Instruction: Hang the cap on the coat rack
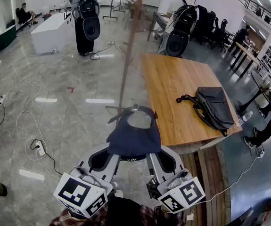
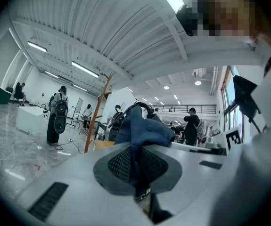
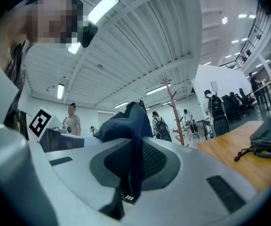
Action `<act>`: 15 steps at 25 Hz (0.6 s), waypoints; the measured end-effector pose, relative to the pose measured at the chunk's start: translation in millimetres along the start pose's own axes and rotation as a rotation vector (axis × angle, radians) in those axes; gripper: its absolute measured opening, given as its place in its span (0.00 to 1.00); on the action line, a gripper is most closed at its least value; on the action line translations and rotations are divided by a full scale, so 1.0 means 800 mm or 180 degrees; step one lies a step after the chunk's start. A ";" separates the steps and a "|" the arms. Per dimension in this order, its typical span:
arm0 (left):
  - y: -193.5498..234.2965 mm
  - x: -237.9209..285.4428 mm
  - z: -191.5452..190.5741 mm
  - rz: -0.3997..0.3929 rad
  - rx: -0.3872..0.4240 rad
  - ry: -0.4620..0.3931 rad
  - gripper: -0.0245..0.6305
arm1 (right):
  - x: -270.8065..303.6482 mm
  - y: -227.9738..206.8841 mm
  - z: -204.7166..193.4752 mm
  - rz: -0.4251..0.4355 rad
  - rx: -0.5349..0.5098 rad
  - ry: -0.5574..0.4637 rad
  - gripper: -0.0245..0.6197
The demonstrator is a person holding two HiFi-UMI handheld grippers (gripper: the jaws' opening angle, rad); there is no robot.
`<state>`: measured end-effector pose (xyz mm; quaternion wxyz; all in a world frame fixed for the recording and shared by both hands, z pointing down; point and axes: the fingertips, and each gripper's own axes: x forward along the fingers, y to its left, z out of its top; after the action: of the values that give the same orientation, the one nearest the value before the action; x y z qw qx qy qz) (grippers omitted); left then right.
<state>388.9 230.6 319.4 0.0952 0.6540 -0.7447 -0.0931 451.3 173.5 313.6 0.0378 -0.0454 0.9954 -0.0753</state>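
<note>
Presently, both tongs are engaged on one item. The left gripper (image 2: pixel 137 166) has its jaws closed on a fold of dark blue fabric, with the cloth pinched between the textured pads. The right gripper (image 3: pixel 134 166) is likewise clamped on a fold of the same fabric, which hangs down through its jaws. In the head view, the left marker cube (image 1: pixel 81 194) and the right marker cube (image 1: pixel 182 197) sit nearest the person, at the rear of each tool.

The held item is the cap (image 1: pixel 134 134). It is suspended directly ahead of the two sets of jaws and spans the gap between them. Its opening faces upward and its strap is on the far side.

Just beyond the cap, ahead of both tongs, stands the foot of the coat rack (image 1: pixel 129 46). Its wooden pole rises away from the tools, and the cap is not on it.

Ahead and to the right of the right gripper is a wooden table (image 1: pixel 173 86) with a black bag (image 1: pixel 213 107) lying on it. To the left of the left gripper, cables (image 1: pixel 27 121) trail over the tiled floor (image 1: pixel 69 93).

Well beyond the rack, a person wearing a backpack (image 1: pixel 84 18) stands beside a white counter (image 1: pixel 50 32), far ahead and to the left. A second person (image 1: pixel 184 20) stands at the table's far end.
</note>
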 end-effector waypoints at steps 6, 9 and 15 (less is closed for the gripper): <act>0.048 0.029 0.006 0.0014 -0.0036 0.0030 0.07 | 0.055 -0.019 -0.005 0.0024 0.0030 0.0036 0.08; 0.082 0.049 0.016 -0.0007 -0.0029 0.0021 0.07 | 0.094 -0.031 -0.005 0.0013 0.0023 0.0018 0.08; 0.165 0.106 0.054 -0.0122 0.0020 0.0001 0.07 | 0.192 -0.062 0.007 -0.0083 -0.0044 -0.0058 0.08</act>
<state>240.2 164.0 313.9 0.0915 0.6685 -0.7323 -0.0925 303.4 109.1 305.4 0.0455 -0.0592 0.9948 -0.0686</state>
